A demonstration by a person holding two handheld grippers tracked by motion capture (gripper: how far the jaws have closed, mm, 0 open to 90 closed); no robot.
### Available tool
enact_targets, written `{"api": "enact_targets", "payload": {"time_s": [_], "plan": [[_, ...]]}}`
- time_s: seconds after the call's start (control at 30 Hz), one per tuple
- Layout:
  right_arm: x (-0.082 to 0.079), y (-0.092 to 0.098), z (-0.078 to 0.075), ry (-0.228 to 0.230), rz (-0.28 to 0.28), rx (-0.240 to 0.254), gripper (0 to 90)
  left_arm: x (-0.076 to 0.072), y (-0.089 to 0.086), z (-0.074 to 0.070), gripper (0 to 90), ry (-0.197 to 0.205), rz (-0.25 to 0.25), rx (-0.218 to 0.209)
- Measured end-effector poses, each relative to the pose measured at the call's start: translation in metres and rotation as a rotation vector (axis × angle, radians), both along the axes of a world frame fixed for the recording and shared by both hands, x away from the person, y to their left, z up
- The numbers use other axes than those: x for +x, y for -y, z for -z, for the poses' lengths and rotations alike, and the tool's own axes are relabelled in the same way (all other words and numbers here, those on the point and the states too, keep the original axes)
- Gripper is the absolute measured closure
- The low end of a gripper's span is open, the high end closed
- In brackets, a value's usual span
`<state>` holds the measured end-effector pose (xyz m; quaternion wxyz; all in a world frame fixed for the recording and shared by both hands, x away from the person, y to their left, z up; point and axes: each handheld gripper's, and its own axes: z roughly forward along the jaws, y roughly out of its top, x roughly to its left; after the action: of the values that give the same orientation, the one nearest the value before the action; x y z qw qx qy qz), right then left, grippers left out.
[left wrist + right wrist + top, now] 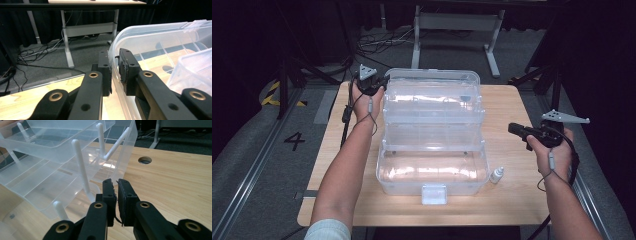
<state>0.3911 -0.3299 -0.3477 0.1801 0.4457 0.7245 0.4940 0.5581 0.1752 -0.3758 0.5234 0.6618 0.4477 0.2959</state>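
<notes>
A clear plastic toolbox point(384, 175) stands open in the middle of the wooden table, its fold-out trays point(432, 107) stepped back toward the raised lid point(432, 75). My left gripper point(382, 82) is at the lid's far left corner. In the left gripper view the lid's rim point(150, 31) runs between the jaws, and the left gripper point(114, 53) is shut on it. My right gripper point(512, 127) hovers right of the box, pointing at it. In the right gripper view the right gripper point(116, 181) is shut with nothing in it, just short of the white tray arms point(80, 167).
A small white dropper bottle point(497, 174) lies on the table by the box's front right corner. The box's latch point(434, 194) hangs at its front. A cable hole point(144, 159) sits in the tabletop. A desk frame point(457, 30) and floor cables lie beyond the table.
</notes>
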Motion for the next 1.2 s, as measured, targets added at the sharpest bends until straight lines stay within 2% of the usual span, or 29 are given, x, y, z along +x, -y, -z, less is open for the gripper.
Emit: {"api": "enact_targets", "payload": {"time_s": [0.3, 0.4, 0.5, 0.67, 0.77, 1.1, 1.2], "plan": [[0.002, 0.000, 0.005, -0.012, 0.003, -0.005, 85.1, 0.006, 0.000, 0.008, 80.1, -0.016, -0.003, 0.000], [0.002, 0.002, 0.006, -0.018, 0.007, -0.007, 85.0, 0.008, 0.001, 0.011, 79.9, -0.017, -0.012, 0.020], [0.003, 0.002, 0.007, -0.022, 0.009, -0.006, 85.1, 0.010, 0.001, 0.015, 79.9, -0.022, -0.015, 0.013], [0.004, 0.001, 0.009, -0.025, 0.007, -0.007, 85.1, 0.012, 0.001, 0.020, 79.7, -0.030, -0.014, 0.028], [0.004, 0.001, 0.009, -0.031, 0.007, -0.008, 85.1, 0.014, 0.001, 0.022, 79.7, -0.043, -0.013, 0.013], [0.004, 0.002, 0.011, -0.031, 0.005, -0.009, 85.1, 0.018, 0.002, 0.029, 79.7, -0.075, -0.021, 0.017], [0.002, 0.002, 0.011, -0.032, 0.003, -0.009, 84.8, 0.019, 0.001, 0.031, 79.7, -0.084, -0.023, 0.007]]}}
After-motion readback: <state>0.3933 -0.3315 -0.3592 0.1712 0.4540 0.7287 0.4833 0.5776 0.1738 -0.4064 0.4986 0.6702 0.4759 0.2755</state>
